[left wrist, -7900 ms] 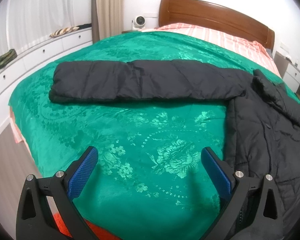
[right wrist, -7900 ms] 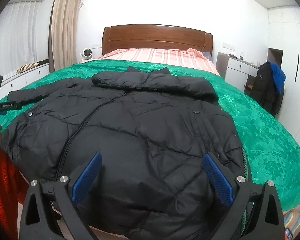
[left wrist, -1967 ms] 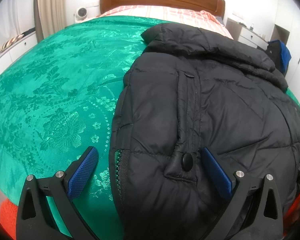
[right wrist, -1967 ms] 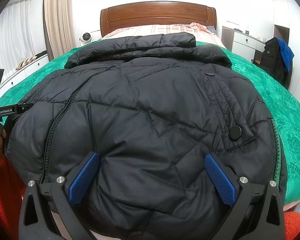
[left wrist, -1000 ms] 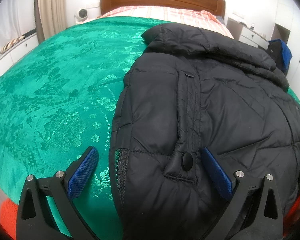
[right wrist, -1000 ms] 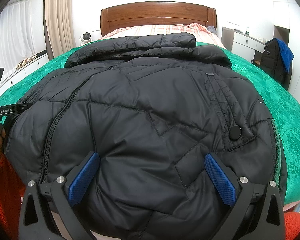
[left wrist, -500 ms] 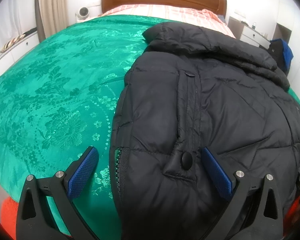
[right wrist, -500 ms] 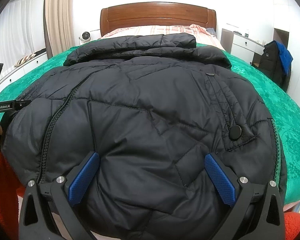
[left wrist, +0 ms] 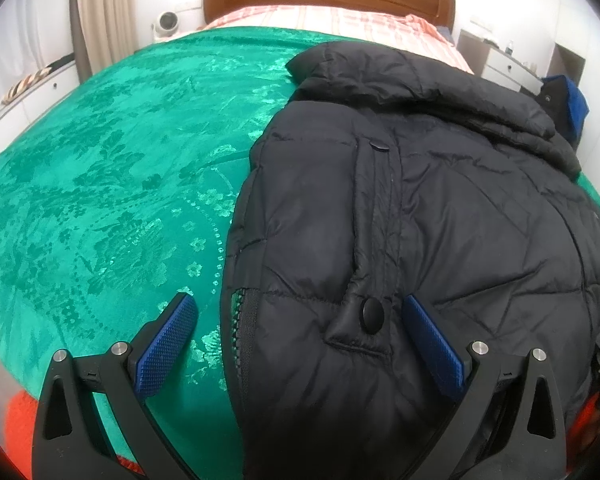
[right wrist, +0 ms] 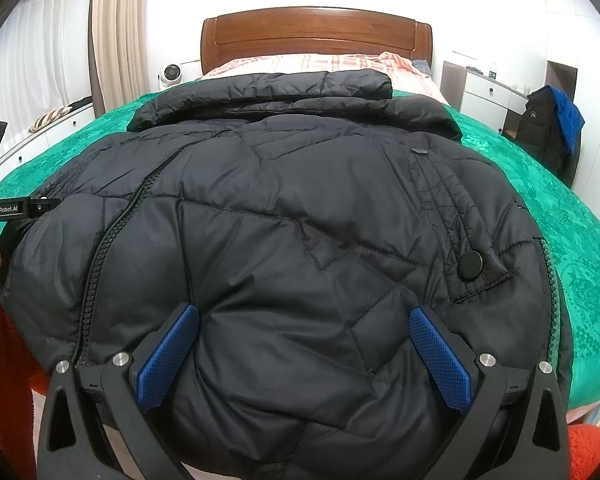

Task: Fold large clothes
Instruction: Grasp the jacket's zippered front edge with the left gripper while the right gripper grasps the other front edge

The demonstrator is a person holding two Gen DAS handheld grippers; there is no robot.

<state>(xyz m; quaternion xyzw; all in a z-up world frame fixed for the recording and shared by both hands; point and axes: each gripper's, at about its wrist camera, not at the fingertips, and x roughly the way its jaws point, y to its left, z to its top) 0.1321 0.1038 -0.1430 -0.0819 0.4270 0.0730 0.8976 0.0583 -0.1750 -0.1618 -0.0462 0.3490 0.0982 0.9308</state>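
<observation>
Bed: green bedspread [left wrist: 100,184] under black puffer jacket [right wrist: 300,216].
Writing: "GenRobot.AI" on left gripper [left wrist: 296,332].
Fingers: both spread wide, right gripper [right wrist: 304,340] too.

"GenRobot.AI" on left hand-held gripper [right wrist: 18,209]

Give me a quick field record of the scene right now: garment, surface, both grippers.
garment: black quilted puffer jacket, lying flat, collar toward the headboard
surface: green floral bedspread
left gripper: open, over the jacket's left hem edge
right gripper: open, over the jacket's hem, nothing gripped
background: wooden headboard
</observation>
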